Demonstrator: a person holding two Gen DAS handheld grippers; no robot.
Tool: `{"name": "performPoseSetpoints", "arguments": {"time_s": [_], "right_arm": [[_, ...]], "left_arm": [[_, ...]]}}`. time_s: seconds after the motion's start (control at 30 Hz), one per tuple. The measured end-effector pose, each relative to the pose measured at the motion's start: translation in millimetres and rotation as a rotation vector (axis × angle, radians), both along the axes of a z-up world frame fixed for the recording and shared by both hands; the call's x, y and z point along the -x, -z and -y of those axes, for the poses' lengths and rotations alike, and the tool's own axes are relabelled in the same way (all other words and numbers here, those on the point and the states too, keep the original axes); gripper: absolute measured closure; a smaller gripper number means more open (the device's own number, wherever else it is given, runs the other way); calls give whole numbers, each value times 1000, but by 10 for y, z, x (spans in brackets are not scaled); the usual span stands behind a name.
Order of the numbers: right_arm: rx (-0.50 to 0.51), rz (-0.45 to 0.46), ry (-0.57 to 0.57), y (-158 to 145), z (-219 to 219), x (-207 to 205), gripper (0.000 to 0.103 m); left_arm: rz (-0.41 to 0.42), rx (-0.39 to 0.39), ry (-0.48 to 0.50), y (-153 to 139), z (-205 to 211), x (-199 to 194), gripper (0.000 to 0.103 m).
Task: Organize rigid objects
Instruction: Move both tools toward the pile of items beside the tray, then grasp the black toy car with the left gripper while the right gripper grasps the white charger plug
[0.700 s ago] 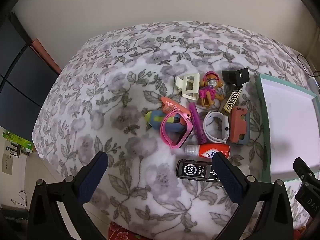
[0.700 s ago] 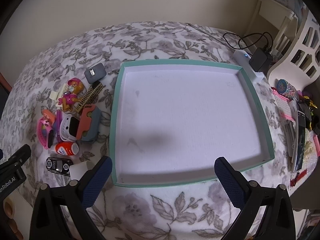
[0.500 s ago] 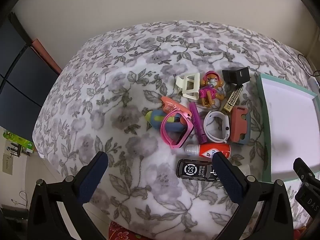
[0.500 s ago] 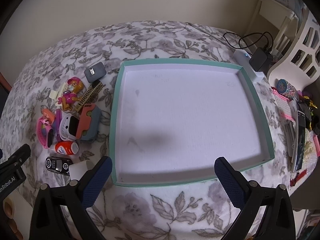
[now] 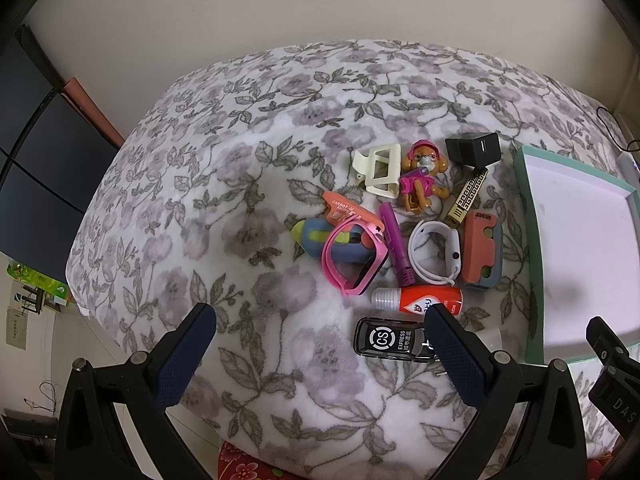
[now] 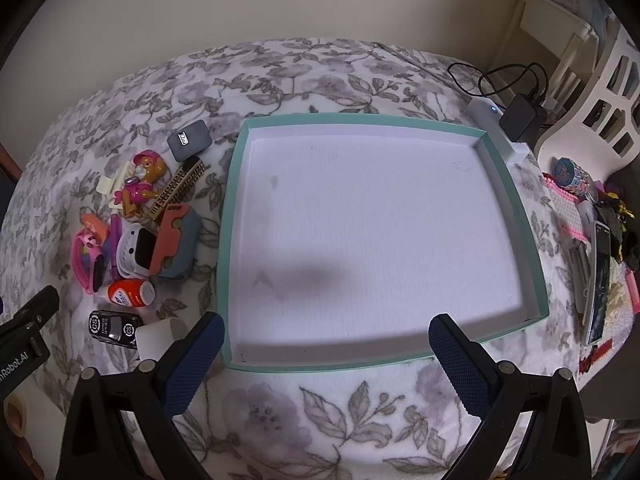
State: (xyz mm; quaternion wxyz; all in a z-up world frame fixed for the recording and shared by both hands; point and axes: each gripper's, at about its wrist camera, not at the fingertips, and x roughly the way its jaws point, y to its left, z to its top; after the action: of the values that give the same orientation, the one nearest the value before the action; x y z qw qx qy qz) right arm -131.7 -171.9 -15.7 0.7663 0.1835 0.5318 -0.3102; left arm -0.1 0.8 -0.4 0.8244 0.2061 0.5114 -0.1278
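A heap of small hard objects lies on the floral blanket: a pink watch (image 5: 354, 258), a white watch (image 5: 436, 254), a toy dog (image 5: 420, 178), a cream hair clip (image 5: 380, 172), a black charger (image 5: 474, 148), a red-and-white bottle (image 5: 418, 300) and a black toy car (image 5: 390, 340). My left gripper (image 5: 320, 352) hovers open above the near side of the heap, with nothing between its fingers. To the right lies the teal-rimmed white tray (image 6: 536, 248), holding nothing. My right gripper (image 6: 326, 354) hangs open over the tray's near rim.
A white power strip (image 6: 500, 128) with a black adapter and cable sits behind the tray. At the right edge lie a phone (image 6: 598, 284), pink beads and other clutter. A white shelf stands at the far right. The blanket drops off at the left and front.
Both views have shifted very slightly; the objects and both grippers otherwise stand as before.
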Motion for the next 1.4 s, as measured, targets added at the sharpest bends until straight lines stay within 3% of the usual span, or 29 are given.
{"name": "performPoseSetpoints", "arguments": {"time_s": [1.03, 1.2, 1.3, 1.4], "right_arm": [[-2, 0, -4, 4, -3, -7, 0], [-36, 65, -46, -22, -87, -29, 0], [-75, 107, -109, -31, -201, -100, 0], [-104, 120, -160, 2, -334, -208, 0]], "left_arm": [[0, -1, 0, 0, 4, 0, 0], [-10, 15, -27, 76, -748, -427, 0], [-34, 28, -71, 153, -928, -516, 0], [-111, 19, -104, 238, -973, -553, 0]]}}
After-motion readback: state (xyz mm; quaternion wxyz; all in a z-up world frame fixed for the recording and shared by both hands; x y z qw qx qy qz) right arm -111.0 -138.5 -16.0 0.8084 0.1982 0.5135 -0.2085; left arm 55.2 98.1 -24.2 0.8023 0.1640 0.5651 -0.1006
